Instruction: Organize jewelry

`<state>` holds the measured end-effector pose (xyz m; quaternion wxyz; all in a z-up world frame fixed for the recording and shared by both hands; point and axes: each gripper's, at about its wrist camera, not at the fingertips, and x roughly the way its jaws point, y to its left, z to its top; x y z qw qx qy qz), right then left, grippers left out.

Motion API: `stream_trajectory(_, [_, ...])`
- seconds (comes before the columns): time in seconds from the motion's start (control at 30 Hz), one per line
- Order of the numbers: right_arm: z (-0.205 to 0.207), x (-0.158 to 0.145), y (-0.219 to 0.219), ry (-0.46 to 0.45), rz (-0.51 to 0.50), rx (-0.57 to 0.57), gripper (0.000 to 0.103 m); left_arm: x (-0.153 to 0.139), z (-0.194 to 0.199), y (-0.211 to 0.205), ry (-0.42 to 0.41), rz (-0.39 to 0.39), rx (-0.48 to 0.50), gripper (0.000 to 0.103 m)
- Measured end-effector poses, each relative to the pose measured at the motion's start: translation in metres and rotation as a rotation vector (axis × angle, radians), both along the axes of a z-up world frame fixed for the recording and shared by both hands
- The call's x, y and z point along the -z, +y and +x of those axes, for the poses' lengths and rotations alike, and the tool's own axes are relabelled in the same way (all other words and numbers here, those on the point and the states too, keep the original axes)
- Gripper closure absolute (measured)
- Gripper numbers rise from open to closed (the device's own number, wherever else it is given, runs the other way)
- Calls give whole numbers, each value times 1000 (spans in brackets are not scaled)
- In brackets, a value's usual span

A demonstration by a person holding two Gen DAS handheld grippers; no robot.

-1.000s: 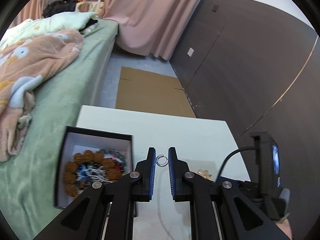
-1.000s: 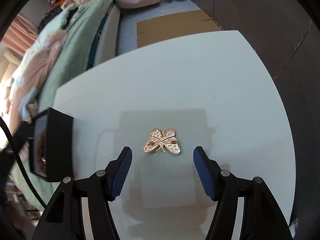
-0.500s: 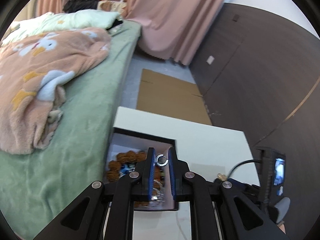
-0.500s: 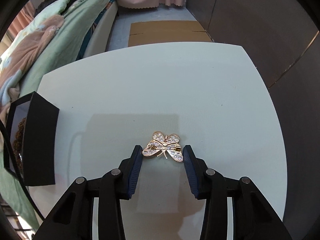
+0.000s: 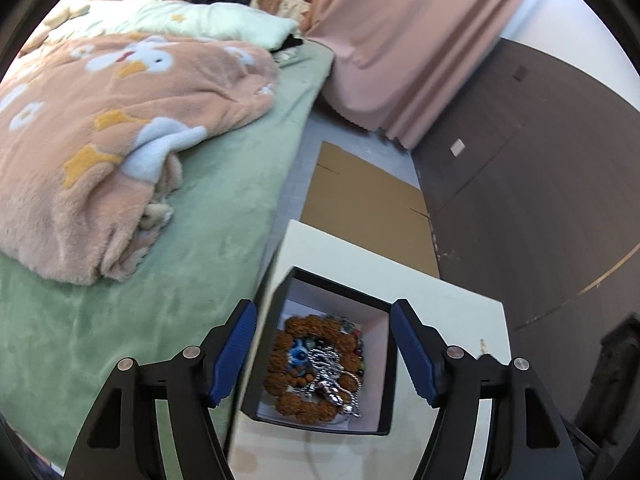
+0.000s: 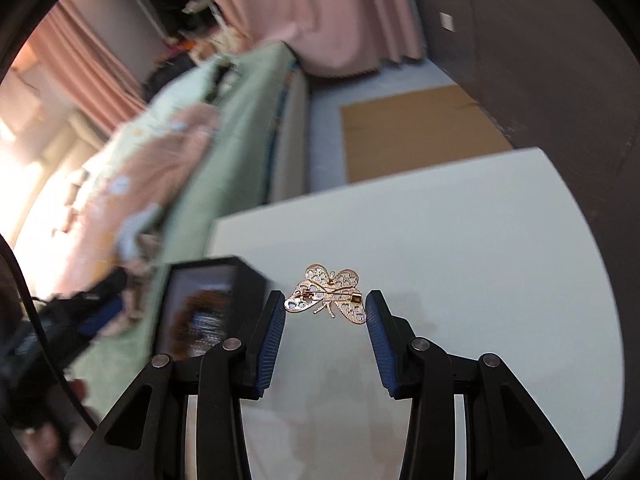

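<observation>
My left gripper (image 5: 323, 320) is open and empty above a black jewelry box (image 5: 384, 364) at the left edge of the white table (image 5: 452, 304). The box holds a brown bead bracelet (image 5: 288, 360) and silver chain pieces (image 5: 332, 380); the small ring is not discernible among them. My right gripper (image 6: 326, 306) is shut on a gold butterfly brooch (image 6: 328, 294), gripped by its wing tips and lifted above the table (image 6: 460, 240). The box (image 6: 248, 284) shows blurred just left of the right gripper.
A bed with a green sheet (image 5: 192, 240) and a peach blanket (image 5: 100, 140) lies left of the table. Flat cardboard (image 5: 360, 208) lies on the floor beyond it. A dark wall (image 5: 540, 160) stands on the right and a pink curtain (image 5: 400, 40) at the back.
My left gripper carried the ring over the box and opened, letting it go. My right gripper closed on the butterfly brooch, lifted it and swung left toward the box.
</observation>
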<state>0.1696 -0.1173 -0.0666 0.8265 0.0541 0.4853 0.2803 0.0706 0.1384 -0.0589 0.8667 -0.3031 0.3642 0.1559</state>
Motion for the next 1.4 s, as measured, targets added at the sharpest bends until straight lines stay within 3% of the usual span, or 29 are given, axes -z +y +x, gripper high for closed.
stream_trajectory(0.23, [-12, -13, 31, -14, 132, -82, 61, 1, -12, 20, 1, -26, -109, 33])
stream_trajectory(0.47, [-22, -14, 68, 8, 221, -193, 60, -2, -18, 29, -13, -30, -156, 33])
stream_trajectory(0.6, [-22, -5, 83, 47, 180, -214, 44, -6, -23, 29, -19, -30, -155, 33])
stream_trajectory(0.83, [-18, -6, 51, 50, 140, -156, 41, -15, -30, 20, -33, -3, -128, 33])
stream_trajectory(1.1, [-29, -28, 14, -39, 60, -103, 40, -22, -32, -1, -32, 78, -110, 32])
stream_trajectory(1.13, [-31, -33, 8, -59, 50, -101, 40, -23, -33, -4, -36, 81, -107, 29])
stream_trajectory(1.2, [-34, -41, -2, -100, 23, -81, 26, -26, -35, -13, -53, 87, -97, 22])
stream_trajectory(1.27, [-36, -49, -16, -137, 26, -42, 19, -30, -36, -24, -70, 115, -73, 16])
stream_trajectory(1.4, [-43, -55, -38, -156, 41, -3, 18, -37, -36, -51, -78, 203, -22, 8])
